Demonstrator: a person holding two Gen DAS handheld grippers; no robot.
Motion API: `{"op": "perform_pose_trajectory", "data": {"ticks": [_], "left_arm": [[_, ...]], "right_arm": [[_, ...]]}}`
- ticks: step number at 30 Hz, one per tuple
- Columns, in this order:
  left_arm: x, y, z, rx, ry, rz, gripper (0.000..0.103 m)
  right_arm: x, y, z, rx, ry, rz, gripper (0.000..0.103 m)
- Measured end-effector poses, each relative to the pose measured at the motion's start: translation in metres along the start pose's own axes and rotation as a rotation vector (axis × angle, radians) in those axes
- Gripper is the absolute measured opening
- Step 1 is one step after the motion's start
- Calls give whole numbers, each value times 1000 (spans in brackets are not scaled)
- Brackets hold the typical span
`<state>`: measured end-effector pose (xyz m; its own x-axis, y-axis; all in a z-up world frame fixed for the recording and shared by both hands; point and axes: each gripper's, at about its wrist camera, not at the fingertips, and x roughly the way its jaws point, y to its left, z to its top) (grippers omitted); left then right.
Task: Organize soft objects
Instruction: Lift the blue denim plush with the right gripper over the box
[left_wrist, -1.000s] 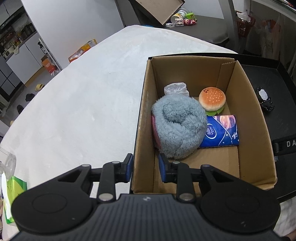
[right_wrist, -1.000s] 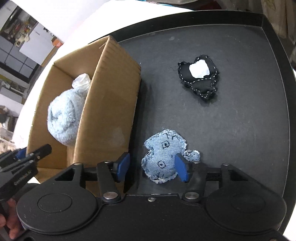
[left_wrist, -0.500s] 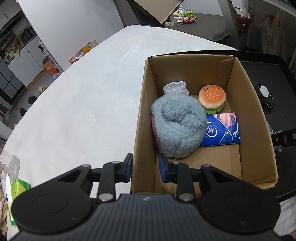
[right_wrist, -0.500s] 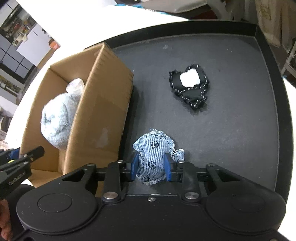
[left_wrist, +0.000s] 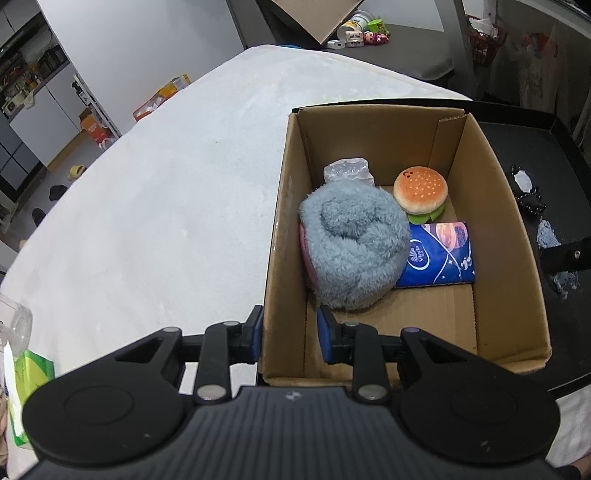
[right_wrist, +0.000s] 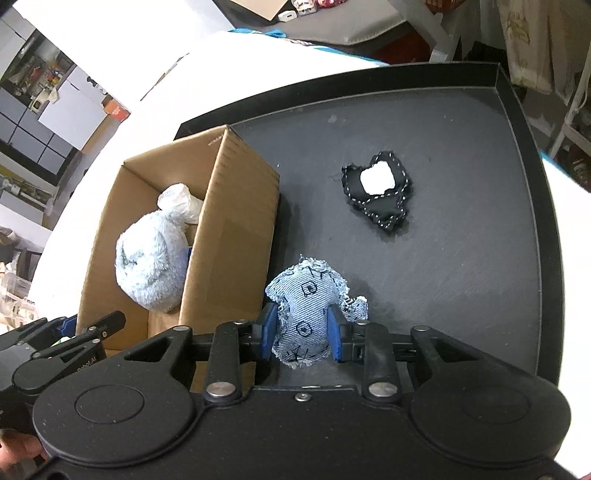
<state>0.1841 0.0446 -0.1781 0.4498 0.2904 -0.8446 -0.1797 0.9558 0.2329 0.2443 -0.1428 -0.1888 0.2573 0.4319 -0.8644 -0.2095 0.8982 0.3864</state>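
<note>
Clamping its two blue pads on a denim plush (right_wrist: 304, 314), the right gripper (right_wrist: 299, 330) is holding the frayed toy by its lower half, with the printed upper part sticking out ahead of the fingers. Whether the plush is touching the black tray (right_wrist: 461, 258) or is just above it cannot be told. It is sitting just beside the right outer wall of the cardboard box (right_wrist: 236, 229). Farther out on the tray, well apart from the denim piece, a black plush with white stitching and a white patch (right_wrist: 378, 190) is lying flat.

Straddling the box's near left corner, the left gripper (left_wrist: 290, 334) is holding its blue pads on either side of the left wall (left_wrist: 275, 236), one outside and one inside; the pads are standing slightly apart from the cardboard, so the jaws are parted and gripping nothing. Inside the box a fluffy grey-blue plush (left_wrist: 352, 247) is filling the left side, a clear plastic bag (left_wrist: 347, 171) is peeking out behind it, a burger plush (left_wrist: 420, 194) is resting toward the far wall, and a blue tissue pack (left_wrist: 437, 254) is lying flat between the burger and the bare cardboard floor. Box and tray are both sitting on a white cloth-covered table (left_wrist: 166, 206).
</note>
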Motion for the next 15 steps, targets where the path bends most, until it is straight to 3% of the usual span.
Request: {"op": "perform_pose_trajectory", "data": {"ticks": [4, 9, 15], "left_arm": [[1, 6, -1, -23, 4, -29, 30], [-1, 8, 0, -29, 3, -55, 52], [-3, 17, -1, -69, -5, -119, 66]], "right_arm": [[-7, 2, 3, -4, -12, -18, 29], [-18, 9, 10, -15, -31, -28, 29], [-34, 27, 21, -49, -64, -32, 29]]}}
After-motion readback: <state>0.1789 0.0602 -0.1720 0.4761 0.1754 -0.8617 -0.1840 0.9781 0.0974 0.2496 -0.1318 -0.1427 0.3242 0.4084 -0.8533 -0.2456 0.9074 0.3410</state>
